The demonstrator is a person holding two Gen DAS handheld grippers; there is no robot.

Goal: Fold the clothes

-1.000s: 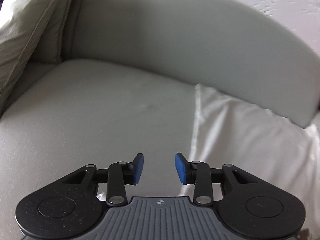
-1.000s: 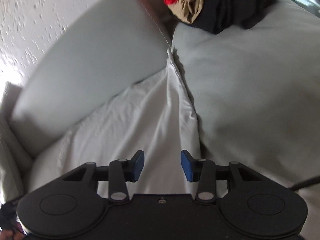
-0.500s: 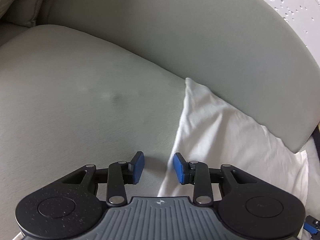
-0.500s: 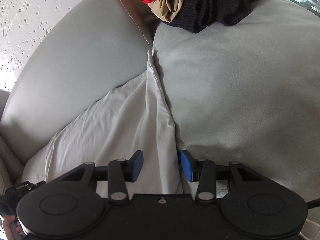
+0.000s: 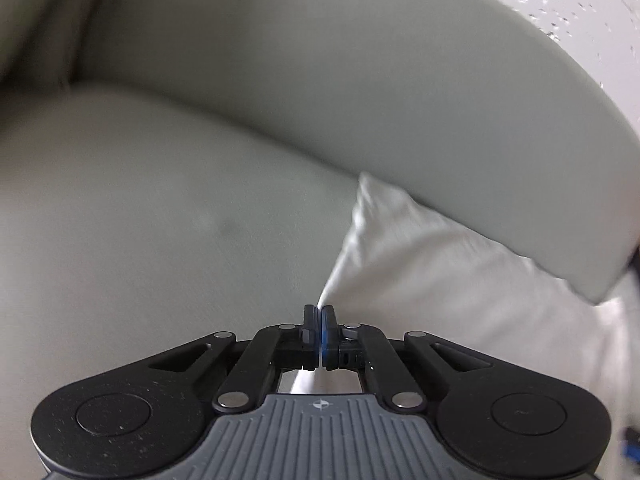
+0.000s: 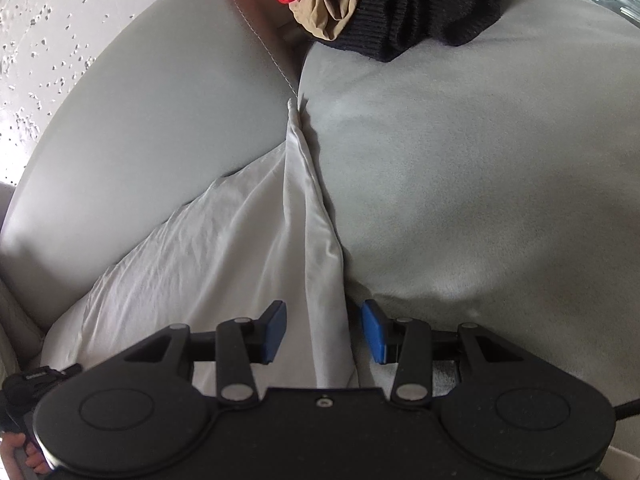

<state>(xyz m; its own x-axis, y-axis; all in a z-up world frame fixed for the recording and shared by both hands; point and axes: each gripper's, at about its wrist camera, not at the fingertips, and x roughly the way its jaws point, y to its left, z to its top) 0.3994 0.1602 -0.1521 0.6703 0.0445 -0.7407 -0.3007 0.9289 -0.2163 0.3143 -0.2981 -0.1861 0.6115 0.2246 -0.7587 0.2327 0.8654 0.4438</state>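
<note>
A white cloth (image 5: 440,288) lies spread on a grey sofa seat (image 5: 140,220), against the backrest (image 5: 360,80). My left gripper (image 5: 319,312) is closing to a full pinch at the cloth's left edge, with its pads pressed together on the fabric, which shows again below the fingers. In the right wrist view the same white cloth (image 6: 224,248) runs up to a folded right edge. My right gripper (image 6: 324,330) stands open astride that edge. The fabric lies between its blue pads (image 6: 276,332), and they do not press on it.
A pile of red, tan and black clothes (image 6: 400,12) sits at the back of the right seat cushion (image 6: 480,200). A speckled white wall rises behind the backrest. A person's hand (image 6: 24,454) holding the other gripper shows at the lower left.
The left gripper slid right to the cloth's left edge and shut on it. The right gripper stayed open and edged forward, so the cloth's right edge now lies between its fingers.
</note>
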